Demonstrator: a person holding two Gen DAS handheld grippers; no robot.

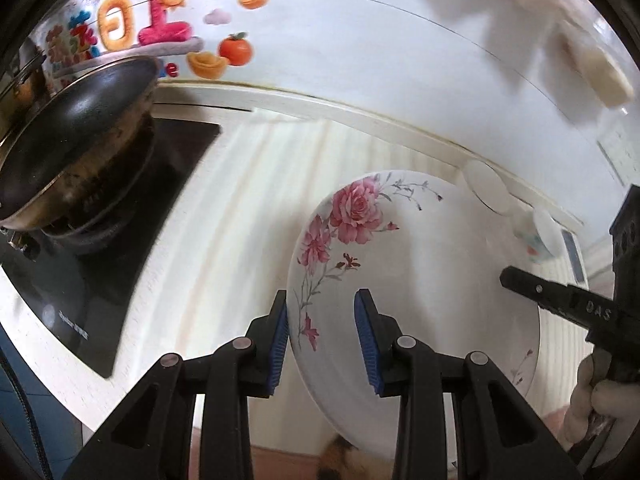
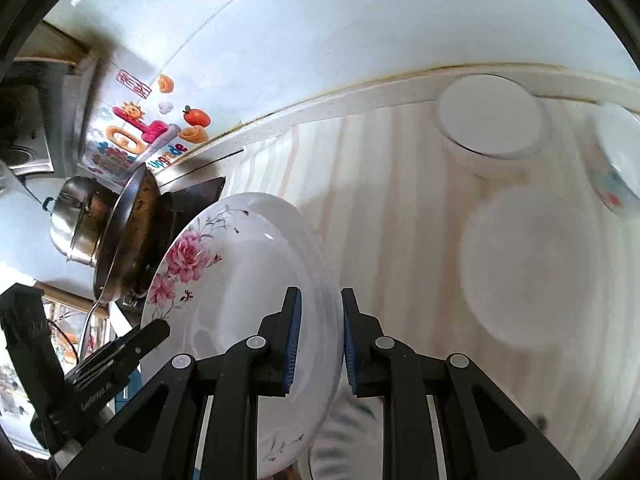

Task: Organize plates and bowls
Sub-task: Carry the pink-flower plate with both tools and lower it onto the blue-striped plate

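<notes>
My left hand-held gripper point(image 1: 322, 336) and right hand-held gripper point(image 2: 319, 338) each pinch opposite rims of the round white floral porcelain plate point(image 1: 404, 280), held tilted above the pale striped surface point(image 2: 400, 184), roses toward the wall.

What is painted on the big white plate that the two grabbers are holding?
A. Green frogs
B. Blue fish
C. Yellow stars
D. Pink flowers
D: the plate shows pink roses on thin grey stems along its rim, in both wrist views, while the left gripper and the right gripper each clamp its edge between their jaws.
</notes>
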